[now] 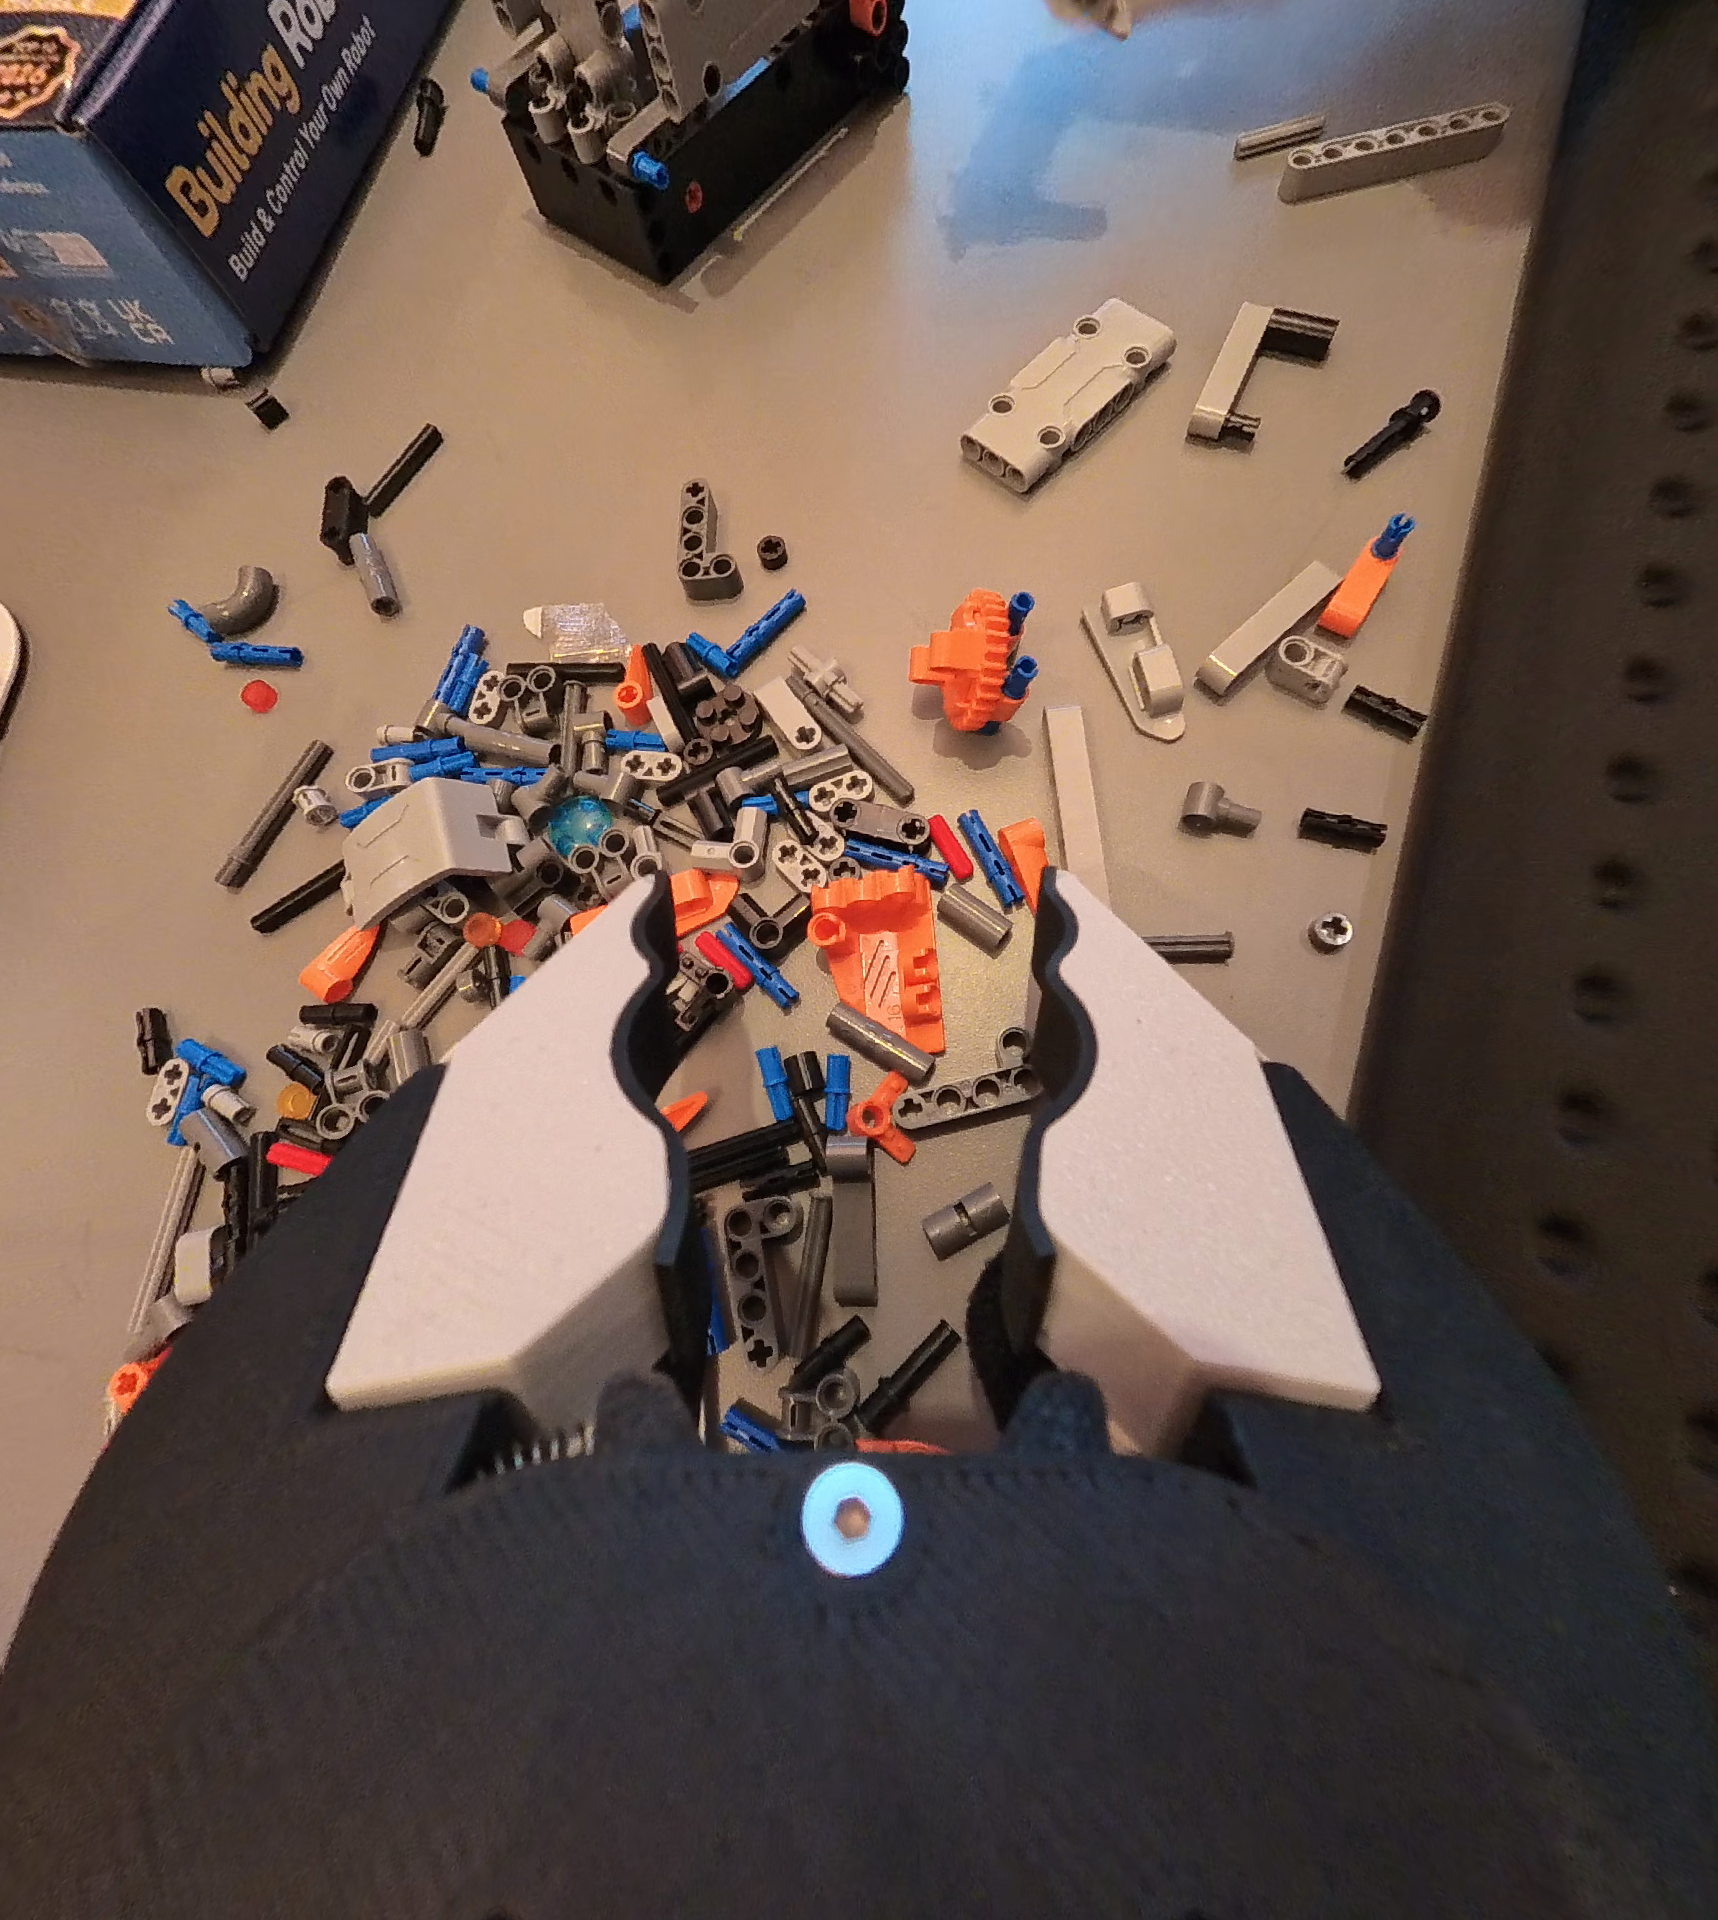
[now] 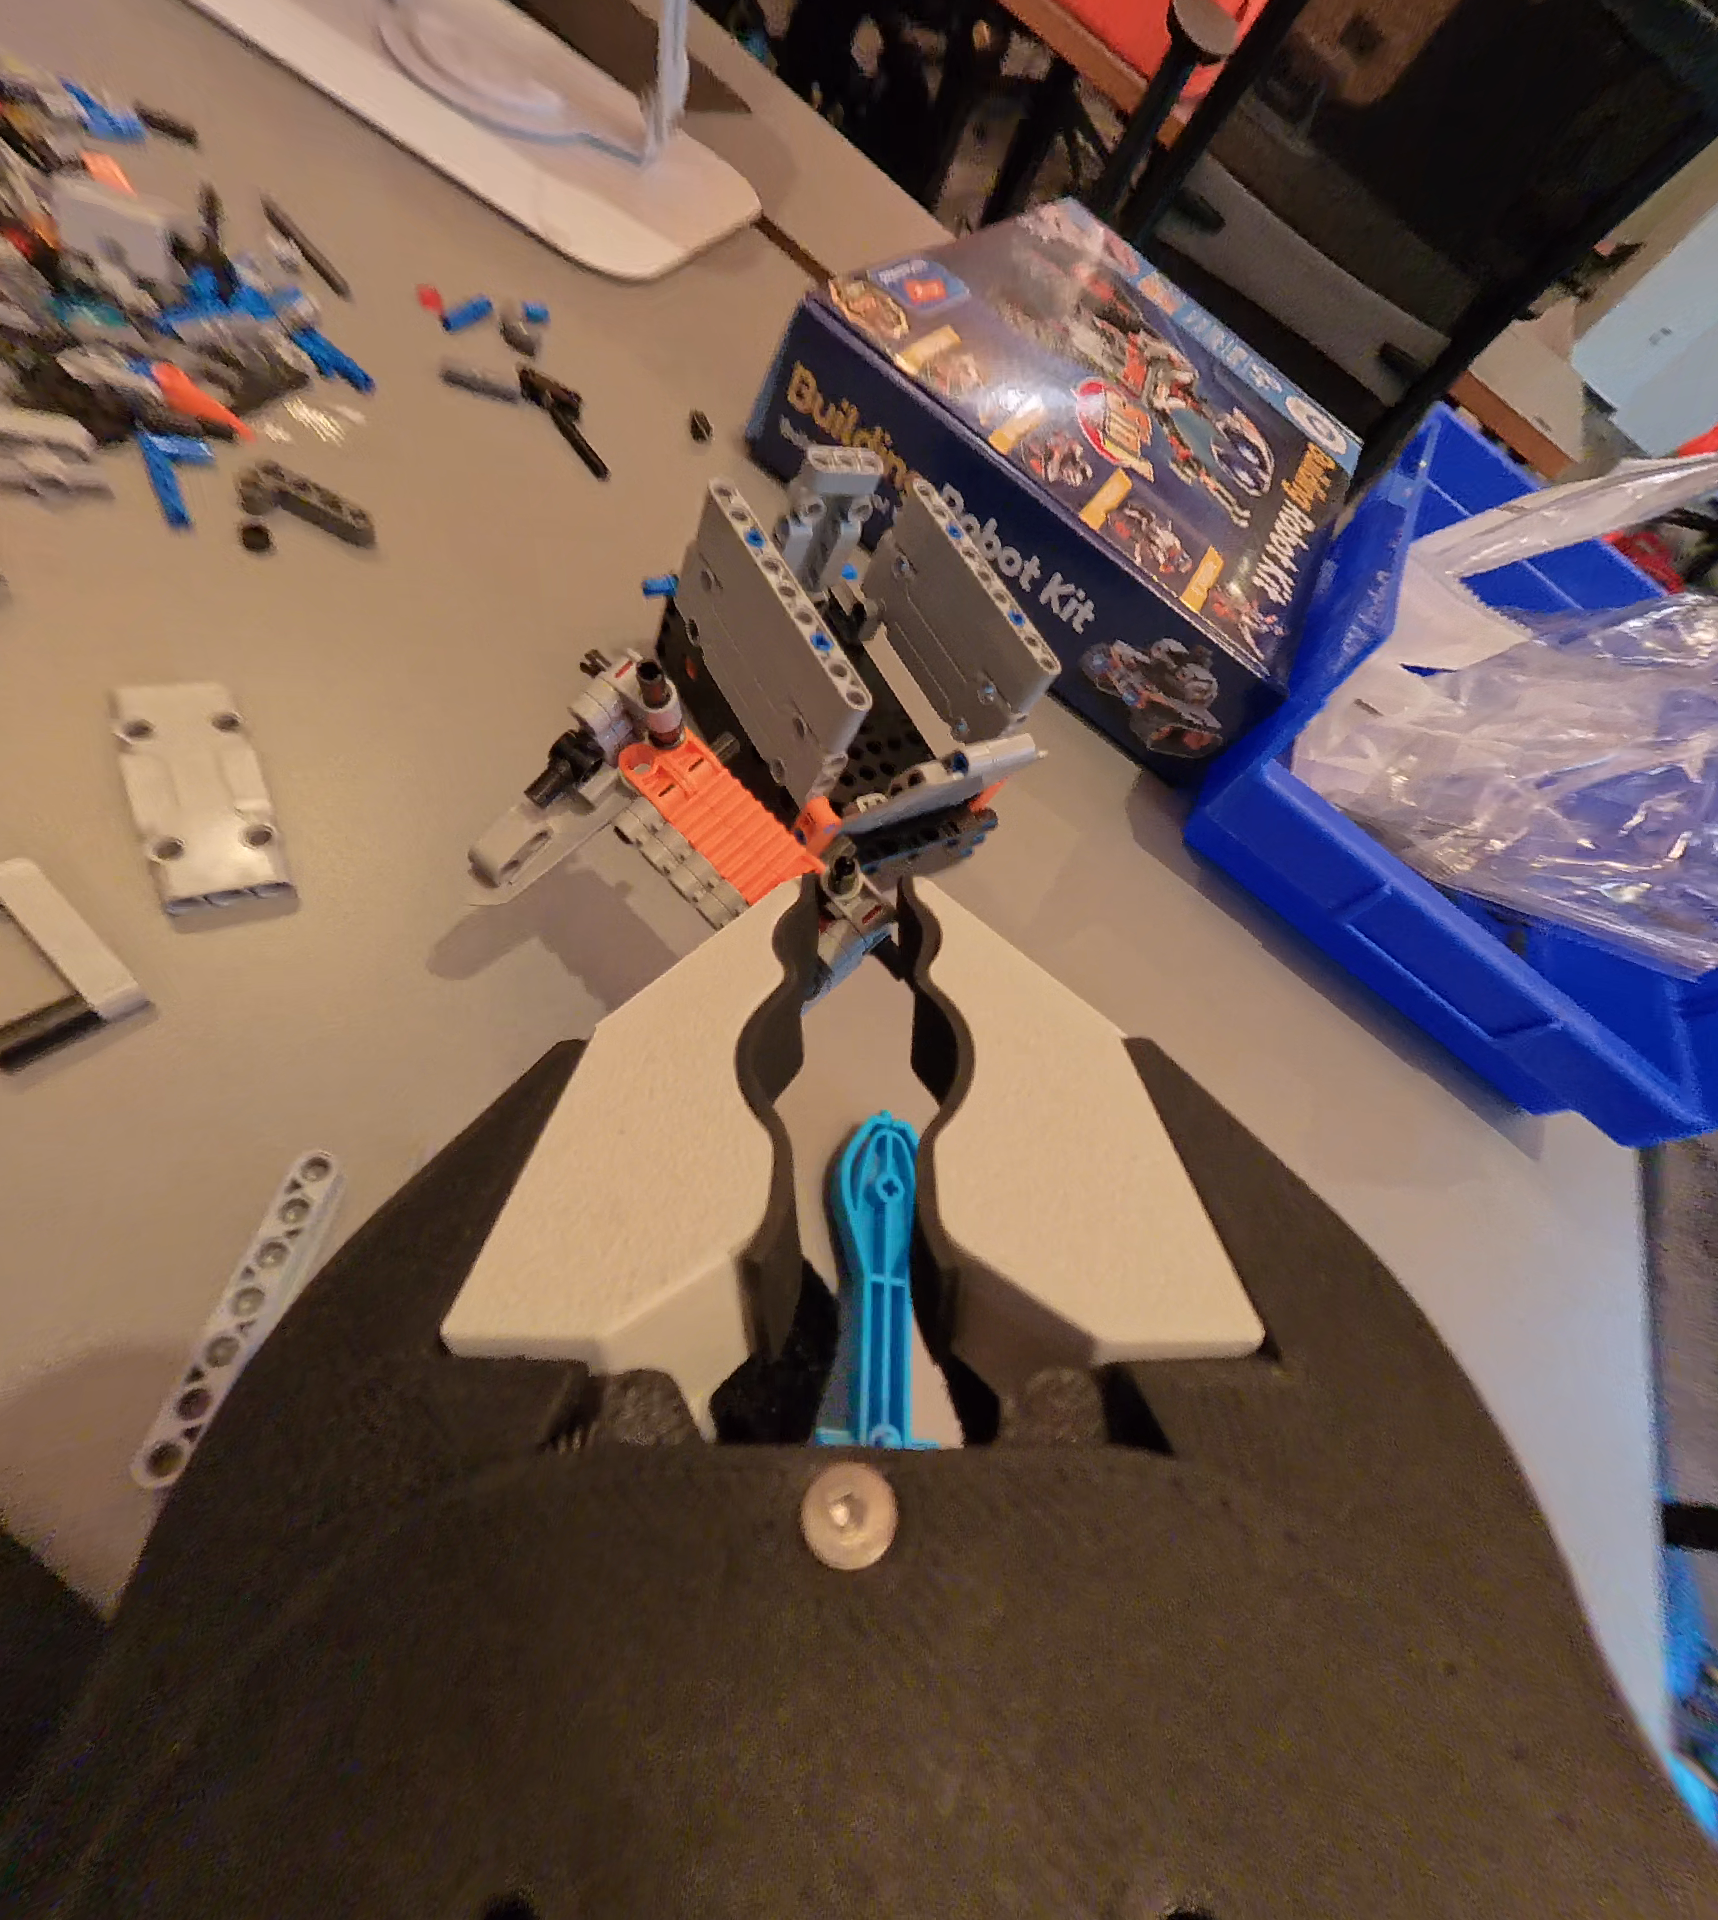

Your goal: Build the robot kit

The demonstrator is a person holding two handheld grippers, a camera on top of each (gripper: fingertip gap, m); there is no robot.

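Half-built model (image 2: 813, 717) near the tabletop (image 2: 398, 644) far edge, gripped by the nearly closed right hand-held gripper (image 2: 860, 899); left hand-held gripper (image 1: 850, 894) wide open, empty, above loose parts pile (image 1: 626, 810).

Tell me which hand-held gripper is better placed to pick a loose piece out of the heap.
Left. The left hand-held gripper hangs open right over the heap of loose pieces. The right hand-held gripper is closed around part of the half-built model, away from the heap.
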